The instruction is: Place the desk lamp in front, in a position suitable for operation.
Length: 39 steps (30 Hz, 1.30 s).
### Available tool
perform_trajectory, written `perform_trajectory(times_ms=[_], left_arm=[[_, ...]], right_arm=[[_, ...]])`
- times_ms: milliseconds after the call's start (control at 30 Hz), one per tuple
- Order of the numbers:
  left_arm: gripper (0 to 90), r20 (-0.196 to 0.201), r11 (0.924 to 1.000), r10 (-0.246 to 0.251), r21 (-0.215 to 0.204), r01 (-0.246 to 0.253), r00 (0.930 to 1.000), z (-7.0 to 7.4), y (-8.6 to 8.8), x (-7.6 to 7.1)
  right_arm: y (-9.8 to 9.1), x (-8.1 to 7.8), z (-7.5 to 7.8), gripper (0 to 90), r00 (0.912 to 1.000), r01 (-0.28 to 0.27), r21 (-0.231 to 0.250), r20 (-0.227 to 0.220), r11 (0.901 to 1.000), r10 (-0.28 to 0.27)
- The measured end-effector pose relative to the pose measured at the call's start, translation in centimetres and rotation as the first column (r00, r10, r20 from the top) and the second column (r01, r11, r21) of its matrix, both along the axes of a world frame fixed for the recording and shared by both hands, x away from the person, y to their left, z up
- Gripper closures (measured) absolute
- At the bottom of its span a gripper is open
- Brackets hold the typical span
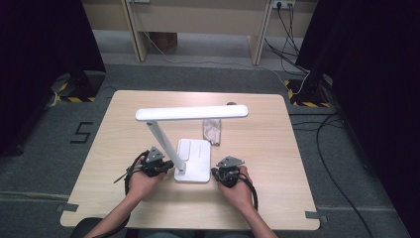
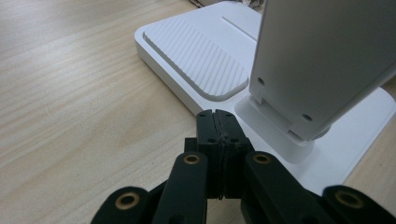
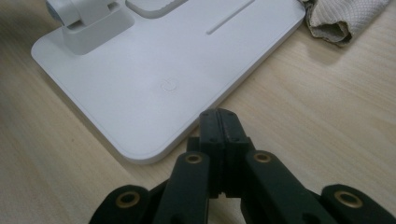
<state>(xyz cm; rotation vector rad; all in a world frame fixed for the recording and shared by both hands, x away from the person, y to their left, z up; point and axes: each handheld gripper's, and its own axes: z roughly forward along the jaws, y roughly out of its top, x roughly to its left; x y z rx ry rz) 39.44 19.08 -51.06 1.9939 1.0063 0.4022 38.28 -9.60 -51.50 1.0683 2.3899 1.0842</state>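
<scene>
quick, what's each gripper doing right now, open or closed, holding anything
Left gripper: closed, holding nothing, tips at the lamp base.
Right gripper: closed, holding nothing, tips at the base's edge.

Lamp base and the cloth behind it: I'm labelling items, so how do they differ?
The lamp base is white, smooth, rigid and flat, with a ribbed pad; the cloth is beige, textured, soft and crumpled. The base carries the lamp's arm; the cloth carries nothing. Both rest on the wooden table.

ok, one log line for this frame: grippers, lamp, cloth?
left gripper: shut, empty, at lamp base | right gripper: shut, empty, at base edge | lamp: upright | cloth: behind base
</scene>
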Motion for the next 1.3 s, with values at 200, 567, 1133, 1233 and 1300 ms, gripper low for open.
perform_trajectory(times_ms=[200, 567, 1133, 1233, 1300], left_arm=[[87.9, -0.006, 1.0, -0.007, -0.005, 0.007, 1.0, -0.1, -0.1, 0.0], [88.1, -0.011, 1.0, 0.0, 0.004, 0.0, 0.9999, -0.1, -0.1, -0.1], [88.0, -0.008, 0.9998, 0.015, 0.016, -0.015, 0.9999, -0.1, 0.3, -0.3], [87.7, -0.009, 0.9995, 0.026, 0.017, -0.026, 0.9996, -0.1, 0.8, -0.4], [87.5, -0.01, 0.9992, 0.035, 0.018, -0.035, 0.9993, -0.1, 1.2, -0.4]], right_arm=[[0.4, 0.3, 0.0, 90.0, 0.9999, -0.01, 0.001, -0.002, 0.9999, 0.01], [1.0, 0.7, -0.1, 90.0, 1.0, -0.002, 0.002, 0.006, 1.0, 0.002], [1.5, 1.2, -0.1, 90.0, 0.9999, 0.004, -0.003, 0.016, 1.0, -0.004], [2.1, 1.4, -0.1, 90.0, 0.9999, 0.002, -0.002, 0.016, 1.0, -0.002], [2.4, 1.5, -0.2, 90.0, 0.9998, -0.005, -0.004, 0.02, 1.0, 0.005]])
